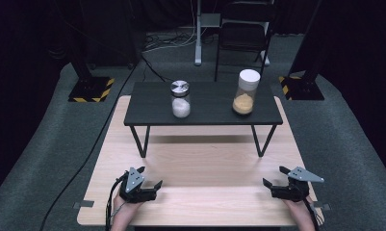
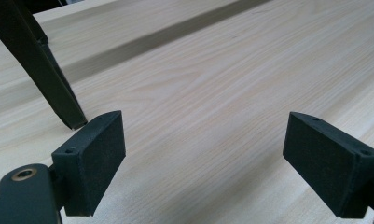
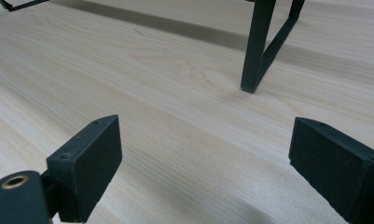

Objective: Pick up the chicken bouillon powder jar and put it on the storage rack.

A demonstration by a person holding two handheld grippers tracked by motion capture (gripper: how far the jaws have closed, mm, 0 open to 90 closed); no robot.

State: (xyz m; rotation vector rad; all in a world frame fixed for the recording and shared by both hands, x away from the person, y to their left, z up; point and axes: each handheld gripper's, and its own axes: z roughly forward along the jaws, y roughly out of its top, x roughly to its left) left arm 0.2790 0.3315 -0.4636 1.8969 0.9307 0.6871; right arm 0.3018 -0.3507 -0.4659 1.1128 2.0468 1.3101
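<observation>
Two jars stand on a small black raised shelf [image 1: 205, 113] at the far side of the wooden table [image 1: 200, 163]. The left jar [image 1: 180, 99] has a metal lid and white powder inside. The right jar [image 1: 245, 92] is taller, with a white lid and orange powder. My left gripper [image 1: 149, 177] rests near the table's front left, open and empty; its pads [image 2: 93, 158] spread wide over bare wood. My right gripper [image 1: 275, 176] sits at the front right, open too, its pads [image 3: 89, 163] apart with nothing between.
The shelf's black legs [image 1: 141, 142] stand on the table between the grippers and the jars; one leg [image 2: 45, 70] is close ahead of the left gripper, another [image 3: 257, 46] ahead of the right. A chair [image 1: 243, 29] and stands are on the floor behind.
</observation>
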